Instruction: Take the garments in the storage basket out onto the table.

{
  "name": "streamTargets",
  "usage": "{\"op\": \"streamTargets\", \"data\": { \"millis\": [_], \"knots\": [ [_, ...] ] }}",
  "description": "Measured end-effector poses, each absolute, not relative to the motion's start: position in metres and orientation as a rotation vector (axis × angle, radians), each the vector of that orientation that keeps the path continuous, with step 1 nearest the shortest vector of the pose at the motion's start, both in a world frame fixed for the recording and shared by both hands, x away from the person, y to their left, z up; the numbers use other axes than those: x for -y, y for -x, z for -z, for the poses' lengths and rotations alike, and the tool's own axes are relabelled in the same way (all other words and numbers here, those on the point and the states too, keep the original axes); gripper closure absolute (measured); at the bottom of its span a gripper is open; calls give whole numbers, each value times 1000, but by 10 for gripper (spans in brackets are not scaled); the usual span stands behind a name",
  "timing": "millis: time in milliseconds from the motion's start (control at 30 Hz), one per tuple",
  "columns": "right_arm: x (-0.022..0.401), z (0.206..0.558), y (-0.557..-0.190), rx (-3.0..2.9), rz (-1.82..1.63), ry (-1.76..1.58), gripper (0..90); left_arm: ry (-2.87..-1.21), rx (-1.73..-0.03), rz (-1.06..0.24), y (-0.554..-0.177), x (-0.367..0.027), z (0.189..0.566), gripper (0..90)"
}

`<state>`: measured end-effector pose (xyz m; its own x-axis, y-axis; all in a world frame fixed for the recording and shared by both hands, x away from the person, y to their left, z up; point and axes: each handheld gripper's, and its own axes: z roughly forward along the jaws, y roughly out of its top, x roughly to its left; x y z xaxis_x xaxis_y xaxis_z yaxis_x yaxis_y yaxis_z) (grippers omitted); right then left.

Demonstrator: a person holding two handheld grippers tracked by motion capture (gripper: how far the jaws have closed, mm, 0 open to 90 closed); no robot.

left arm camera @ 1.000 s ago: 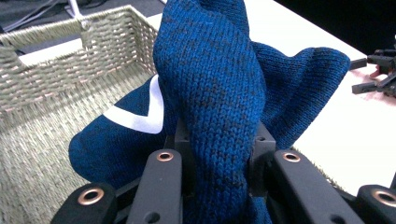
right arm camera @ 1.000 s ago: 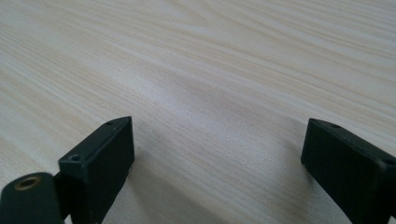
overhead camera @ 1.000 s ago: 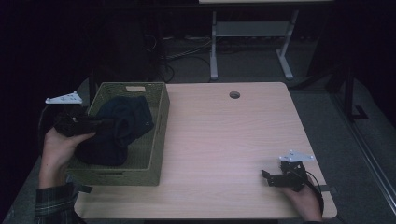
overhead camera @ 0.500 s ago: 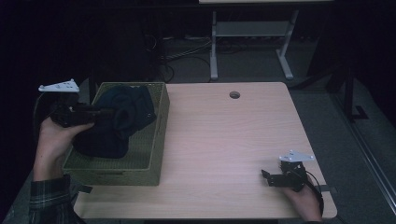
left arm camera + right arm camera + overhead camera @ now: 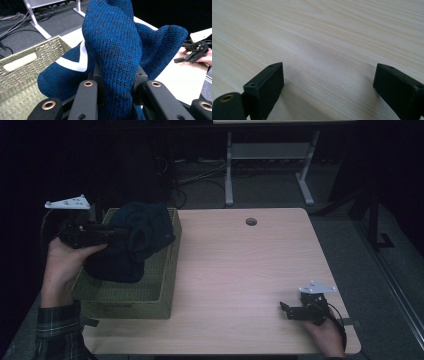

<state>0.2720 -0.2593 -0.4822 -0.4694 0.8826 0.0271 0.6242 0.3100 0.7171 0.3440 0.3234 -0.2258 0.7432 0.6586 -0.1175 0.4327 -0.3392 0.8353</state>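
Left gripper view: your left claw (image 5: 116,82) is clamped on a blue knit sweater (image 5: 112,45) with a white stripe, bunched and lifted just above the woven basket (image 5: 22,62) beyond it. Farther off, your right claw (image 5: 292,310) rests wide open, empty, low over the wooden table (image 5: 240,270).

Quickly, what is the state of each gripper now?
Left gripper: closed on the blue sweater, lifted over the basket.
Right gripper: open, holding nothing.
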Motion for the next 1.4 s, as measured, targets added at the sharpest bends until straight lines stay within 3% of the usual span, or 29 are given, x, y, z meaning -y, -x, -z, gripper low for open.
{"op": "streamTargets", "data": {
  "millis": [967,1400],
  "knots": [
    [259,482,-272,-2213,-955,-1344,94,-1981,-669,-231,-355,-235,202,722],
    [259,482,-272,-2211,-953,-1345,94,-1994,-618,-170,-360,-190,209,721]
  ]
}}
